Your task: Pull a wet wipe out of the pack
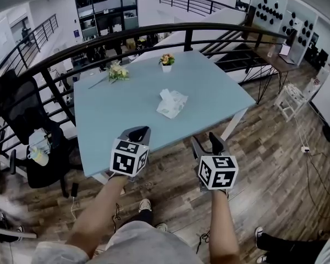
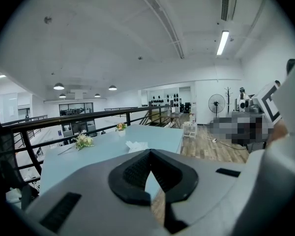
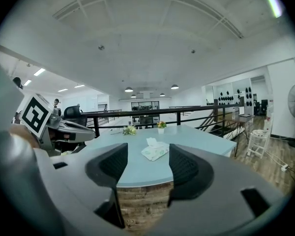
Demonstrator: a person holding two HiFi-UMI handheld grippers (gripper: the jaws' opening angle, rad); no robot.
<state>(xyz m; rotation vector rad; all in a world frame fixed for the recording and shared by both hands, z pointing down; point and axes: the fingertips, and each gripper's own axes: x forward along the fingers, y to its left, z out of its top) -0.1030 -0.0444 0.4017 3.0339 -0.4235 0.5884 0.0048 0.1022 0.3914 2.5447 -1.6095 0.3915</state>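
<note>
Left tool (image 1: 138, 131) is held short of the table's (image 1: 209, 92) near edge, over the wooden floor (image 1: 275, 175), pointing toward the table. Its jaws are closed, tips meeting, with nothing caught between them. In the left gripper view the closed tips (image 2: 148, 151) aim almost at the wet wipe pack (image 2: 136, 145), which sits just above and a little to the left of them, far off on the table.

Near the middle of the table lies that pack (image 1: 172, 104), flat on the blue top, with a white wipe (image 1: 166, 94) standing crumpled out of its far end. It is well apart from both tools, ahead of them and roughly between their lines. Beyond it are a bunch of flowers (image 1: 117, 71) lying toward the far left corner and a small flower pot (image 1: 166, 60) at the far edge.

At the right, the right tool (image 1: 205, 141) is also held off the near edge, beside the left one and apart from it. Its jaws stand wide apart and empty; in the right gripper view the pack (image 3: 155, 151) shows in the gap between them, far beyond the pads.
</note>
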